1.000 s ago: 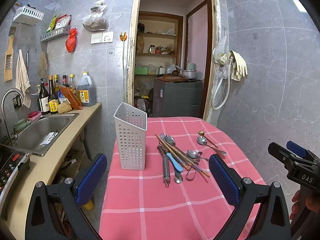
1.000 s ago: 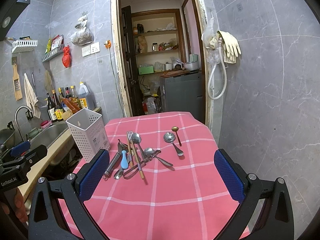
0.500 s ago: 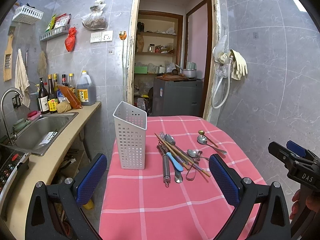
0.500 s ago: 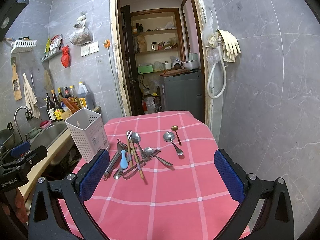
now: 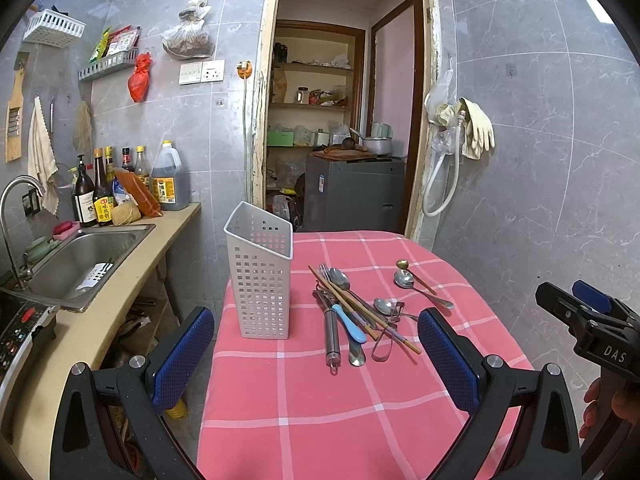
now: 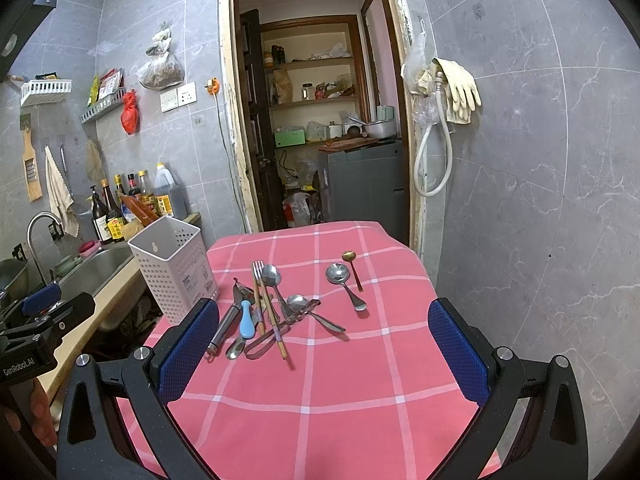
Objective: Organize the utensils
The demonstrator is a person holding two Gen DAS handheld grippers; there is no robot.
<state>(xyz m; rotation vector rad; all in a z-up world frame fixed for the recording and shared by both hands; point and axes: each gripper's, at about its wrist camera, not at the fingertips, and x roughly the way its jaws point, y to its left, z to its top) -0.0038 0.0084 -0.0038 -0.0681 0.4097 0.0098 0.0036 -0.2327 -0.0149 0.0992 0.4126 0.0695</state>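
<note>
On the worktop, the white utensil holder stands upright at the left, and the pile of utensils lies just beside it on its right, with two separate spoons farther right of the holder. The long axes of the piled pieces run mostly away from both cameras, so the handles point back toward the grippers. The left hand-held gripper and the right hand-held gripper are both spread wide and empty; the pile lies ahead of both, seemingly at about equal reach.
</note>
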